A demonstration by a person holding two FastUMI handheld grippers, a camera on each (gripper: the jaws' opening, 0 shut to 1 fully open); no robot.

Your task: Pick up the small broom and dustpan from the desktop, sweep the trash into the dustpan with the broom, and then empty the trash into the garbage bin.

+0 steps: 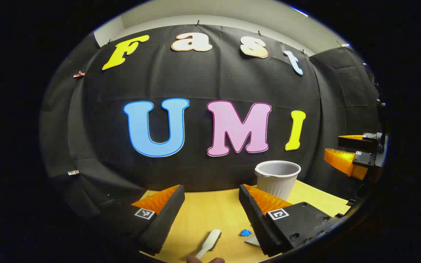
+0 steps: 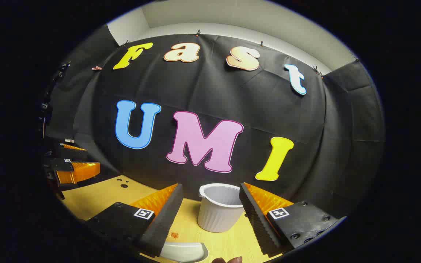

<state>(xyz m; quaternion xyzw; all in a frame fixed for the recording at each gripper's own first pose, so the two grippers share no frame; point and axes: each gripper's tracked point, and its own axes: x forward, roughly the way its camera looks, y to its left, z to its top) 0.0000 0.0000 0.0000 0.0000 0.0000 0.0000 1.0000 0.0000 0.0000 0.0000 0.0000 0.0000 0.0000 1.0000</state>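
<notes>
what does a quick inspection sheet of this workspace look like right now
surface: light wooden desktop, a few dark spots near its far left corner in the right gripper view.
job's things: white small broom lying flat; white dustpan at the near edge; white ribbed garbage bin upright at the back.
trash: blue scrap beside the broom; small orange bit near the dustpan.
clutter: nothing seen.
grippers: left hand-held gripper open above the broom; right hand-held gripper open, facing the bin.
cables: nothing seen.
surroundings: black cloth wall, pale ceiling above.
</notes>
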